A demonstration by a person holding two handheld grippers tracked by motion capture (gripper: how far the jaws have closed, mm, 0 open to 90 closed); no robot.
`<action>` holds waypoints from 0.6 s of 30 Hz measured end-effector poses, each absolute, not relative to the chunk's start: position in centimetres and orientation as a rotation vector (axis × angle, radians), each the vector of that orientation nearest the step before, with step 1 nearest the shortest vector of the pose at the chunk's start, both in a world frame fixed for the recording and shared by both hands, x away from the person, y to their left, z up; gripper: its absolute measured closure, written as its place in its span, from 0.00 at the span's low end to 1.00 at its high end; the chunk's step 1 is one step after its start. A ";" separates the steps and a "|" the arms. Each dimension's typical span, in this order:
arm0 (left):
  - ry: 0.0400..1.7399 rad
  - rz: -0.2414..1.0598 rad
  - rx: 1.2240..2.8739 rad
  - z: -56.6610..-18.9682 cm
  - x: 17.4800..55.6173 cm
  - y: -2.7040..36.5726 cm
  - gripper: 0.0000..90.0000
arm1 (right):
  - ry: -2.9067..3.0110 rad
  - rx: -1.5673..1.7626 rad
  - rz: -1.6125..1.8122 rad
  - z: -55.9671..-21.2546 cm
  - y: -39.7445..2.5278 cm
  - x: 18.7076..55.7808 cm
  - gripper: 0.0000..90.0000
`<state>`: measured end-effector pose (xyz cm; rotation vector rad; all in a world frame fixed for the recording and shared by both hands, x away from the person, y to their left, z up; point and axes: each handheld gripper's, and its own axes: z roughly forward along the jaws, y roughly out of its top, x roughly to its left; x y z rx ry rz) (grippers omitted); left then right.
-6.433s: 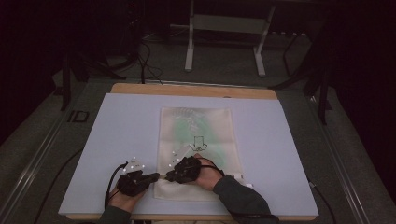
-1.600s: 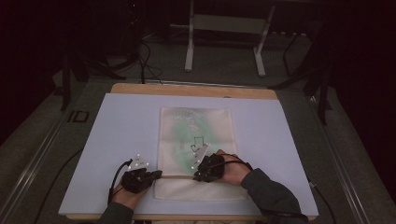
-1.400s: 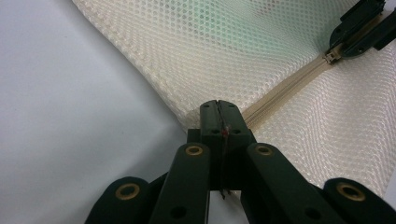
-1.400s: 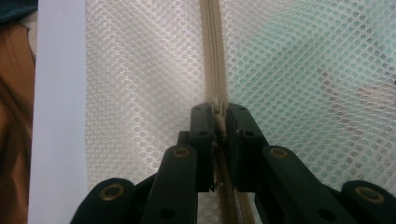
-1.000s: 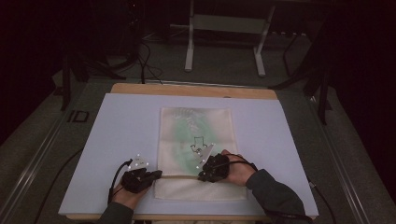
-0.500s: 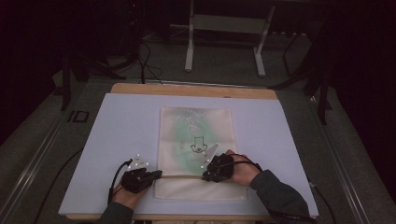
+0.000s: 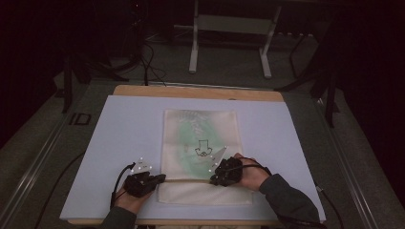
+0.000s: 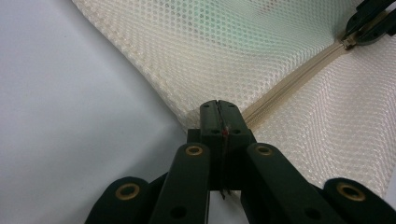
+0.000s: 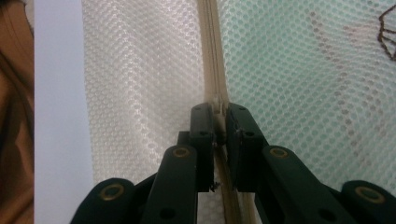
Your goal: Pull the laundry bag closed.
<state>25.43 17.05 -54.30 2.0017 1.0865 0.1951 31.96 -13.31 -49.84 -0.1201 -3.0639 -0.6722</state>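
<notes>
A cream mesh bag with something green inside lies flat on the white table. A beige zipper runs across its near end. My left gripper is shut on the bag's left edge at the zipper's end, and the left gripper view shows its jaws pinched on the mesh where the zipper begins. My right gripper sits on the zipper line farther right. In the right gripper view it is shut on the zipper pull, with the zipper running ahead.
The table's wooden far edge borders a dark floor with a metal stand and cables. White table surface lies on both sides of the bag. The right gripper appears at the top right of the left gripper view.
My right gripper has slid to the right along the zipper line, away from the left one. The left gripper has stayed where it was.
</notes>
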 end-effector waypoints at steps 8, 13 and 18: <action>1.087 0.193 2.000 -54.3 25.4 17.1 0.99 | -3.056 -0.147 -0.677 -49.8 -14.2 32.1 0.91; 1.087 0.193 2.000 -54.3 25.4 17.1 0.99 | -3.054 -0.151 -0.675 -49.7 -14.5 32.0 0.91; 1.087 0.193 2.000 -54.3 25.4 17.1 0.99 | -3.051 -0.161 -0.684 -49.6 -14.9 32.1 0.91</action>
